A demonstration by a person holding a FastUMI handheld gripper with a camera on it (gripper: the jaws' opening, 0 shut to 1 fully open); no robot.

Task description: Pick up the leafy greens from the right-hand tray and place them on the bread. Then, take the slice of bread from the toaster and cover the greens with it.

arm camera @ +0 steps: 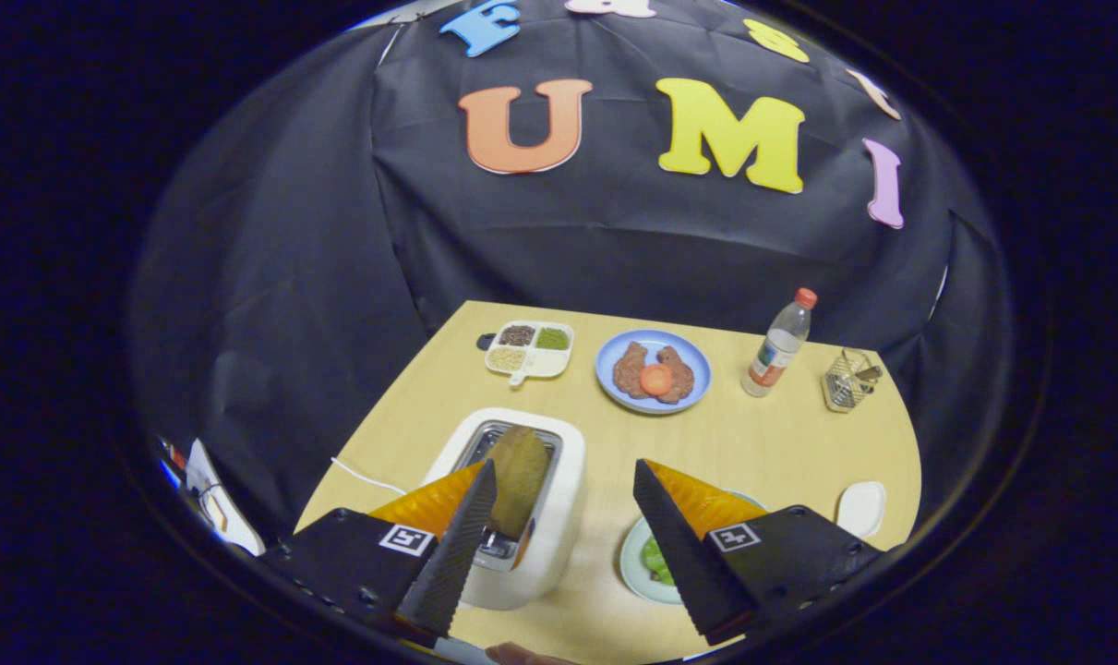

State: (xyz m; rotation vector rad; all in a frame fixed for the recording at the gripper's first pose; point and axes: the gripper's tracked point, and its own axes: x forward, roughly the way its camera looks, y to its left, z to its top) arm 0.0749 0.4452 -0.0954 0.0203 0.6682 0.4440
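A white toaster (559,499) stands on the wooden table just ahead of my left finger, with a brown slice of bread (519,476) upright in its slot. My gripper (563,480) is open and holds nothing; it hovers above the table's near part. Leafy greens (654,560) lie on a pale plate (634,554) that my right finger mostly hides. Beyond the fingers, a blue plate (697,369) carries brown bread-like pieces with an orange-red round slice (656,379) on top.
A white divided tray (531,351) of seeds and grains sits at the table's far left. A plastic bottle (777,346) with a red cap and a wire basket (849,379) stand far right. A small white dish (860,508) lies near the right edge. A white cord (365,476) runs left of the toaster.
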